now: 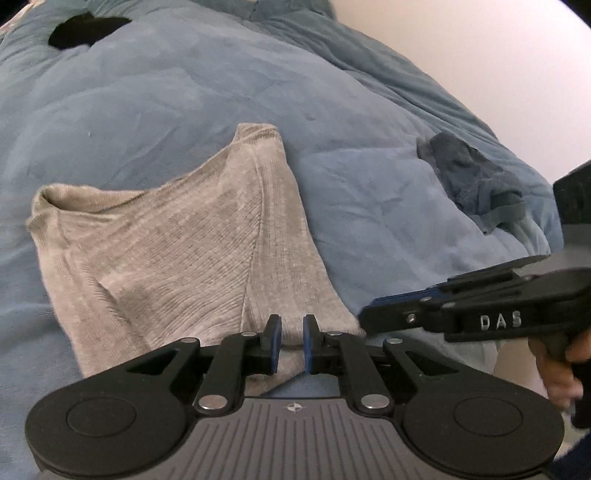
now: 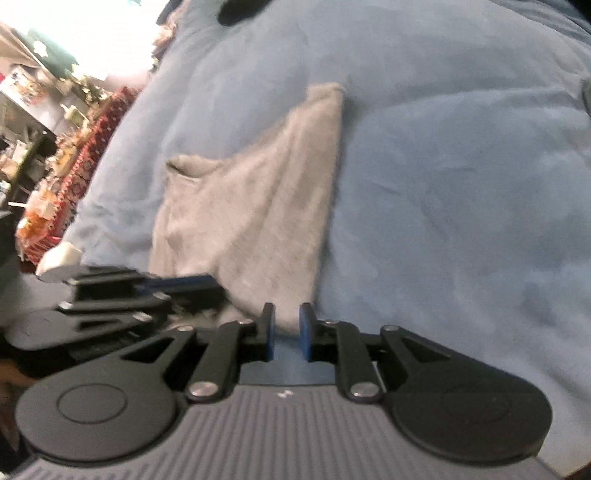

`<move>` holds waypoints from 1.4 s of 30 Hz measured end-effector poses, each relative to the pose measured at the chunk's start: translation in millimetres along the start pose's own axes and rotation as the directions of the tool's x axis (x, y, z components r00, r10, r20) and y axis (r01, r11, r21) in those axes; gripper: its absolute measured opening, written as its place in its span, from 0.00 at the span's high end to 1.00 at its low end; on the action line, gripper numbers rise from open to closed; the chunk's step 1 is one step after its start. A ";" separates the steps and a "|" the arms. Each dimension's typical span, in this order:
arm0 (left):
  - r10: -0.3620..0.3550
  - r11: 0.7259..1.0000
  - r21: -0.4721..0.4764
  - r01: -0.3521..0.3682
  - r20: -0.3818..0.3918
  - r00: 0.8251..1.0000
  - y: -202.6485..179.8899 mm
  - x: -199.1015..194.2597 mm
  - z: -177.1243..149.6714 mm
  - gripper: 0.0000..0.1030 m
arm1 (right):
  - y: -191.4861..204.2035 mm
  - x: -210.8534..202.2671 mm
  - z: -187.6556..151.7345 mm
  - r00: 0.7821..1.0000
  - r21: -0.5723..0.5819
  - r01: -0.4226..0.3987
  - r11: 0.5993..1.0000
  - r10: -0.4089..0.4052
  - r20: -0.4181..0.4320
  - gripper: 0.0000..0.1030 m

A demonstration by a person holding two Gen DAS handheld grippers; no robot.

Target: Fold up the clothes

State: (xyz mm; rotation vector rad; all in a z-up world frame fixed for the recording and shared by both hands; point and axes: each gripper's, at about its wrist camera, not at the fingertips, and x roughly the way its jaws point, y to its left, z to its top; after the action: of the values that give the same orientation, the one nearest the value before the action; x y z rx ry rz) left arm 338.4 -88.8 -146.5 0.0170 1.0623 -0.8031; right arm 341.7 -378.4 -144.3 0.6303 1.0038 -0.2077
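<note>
Bed [image 1: 155, 96] under a blue comforter fills both views; we work at its near edge. Grey knit garment [image 1: 177, 243] lies on the comforter in a rough triangle, one corner peaked at the far end, a rolled hem at the left, the near edge running under our tools. Whether this is a half-made fold or a heap to be spread, we cannot say. Darker blue garment [image 1: 476, 184] sits crumpled well apart to the right. Small black item [image 1: 85, 29] lies at the far end.

Left gripper [image 1: 291, 341]: fingers narrow, a slim gap between them, grey knit edge in that gap; pinched or not, we cannot tell. Right gripper [image 2: 286, 332]: fingers also narrow, with comforter showing between them and the grey edge just ahead; no cloth held that we can see.

Judgement: for a clean fold we should grip the near edge at two spaced points, keep it taut, and move both tools level.
</note>
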 end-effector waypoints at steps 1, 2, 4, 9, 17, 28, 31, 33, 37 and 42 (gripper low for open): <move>-0.013 1.000 -0.014 0.013 -0.006 1.000 -0.3 8.1 -0.3 0.90 | 2.4 2.7 0.6 1.000 -0.013 0.007 1.000 -0.007 -0.002 0.85; -0.017 1.000 -0.016 0.017 -0.020 1.000 -0.8 16.5 -2.0 0.90 | 2.3 5.0 -0.9 1.000 -0.023 0.019 1.000 -0.019 -0.015 0.86; -0.007 1.000 -0.011 0.006 -0.040 0.999 -2.3 30.4 -9.3 0.90 | -1.0 13.1 -7.2 0.997 -0.032 0.050 0.998 -0.051 -0.050 0.91; -0.026 0.997 -0.069 0.024 -0.020 0.999 0.4 21.5 -12.2 0.90 | -10.3 3.6 -12.1 0.994 -0.045 0.057 0.997 -0.061 -0.089 0.92; 0.041 0.994 -0.101 -0.039 0.017 0.999 11.2 -43.9 -7.7 0.90 | 9.0 -20.8 25.0 0.997 -0.112 0.037 0.993 -0.043 -0.057 0.91; 0.248 0.947 -0.230 -0.224 0.078 0.966 130.3 -69.2 27.1 0.88 | 75.0 26.3 105.0 0.999 -0.247 -0.039 0.968 0.035 -0.023 0.88; 0.285 0.935 -0.243 -0.258 0.083 0.955 163.3 -60.5 37.2 0.84 | 93.7 54.3 120.8 0.999 -0.300 -0.050 0.953 0.042 -0.032 0.87; 0.290 0.933 -0.243 -0.264 0.078 0.954 180.6 -52.9 43.2 0.81 | 104.6 72.4 129.5 0.997 -0.325 -0.067 0.943 0.057 -0.043 0.87; 0.267 0.943 -0.227 -0.245 0.069 0.961 193.9 -42.5 47.7 0.79 | 125.0 103.8 142.2 0.995 -0.366 -0.096 0.926 0.078 -0.064 0.88; 0.237 0.953 -0.207 -0.220 0.059 0.970 210.5 -29.5 53.2 0.79 | 139.7 135.4 152.4 0.993 -0.422 -0.106 0.900 0.075 -0.089 0.89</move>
State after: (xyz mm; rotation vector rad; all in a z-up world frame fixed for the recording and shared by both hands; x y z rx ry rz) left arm 497.4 60.1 -170.7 -0.0615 1.0361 -0.4817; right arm 585.5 -338.4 -144.5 0.2824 1.0434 0.1190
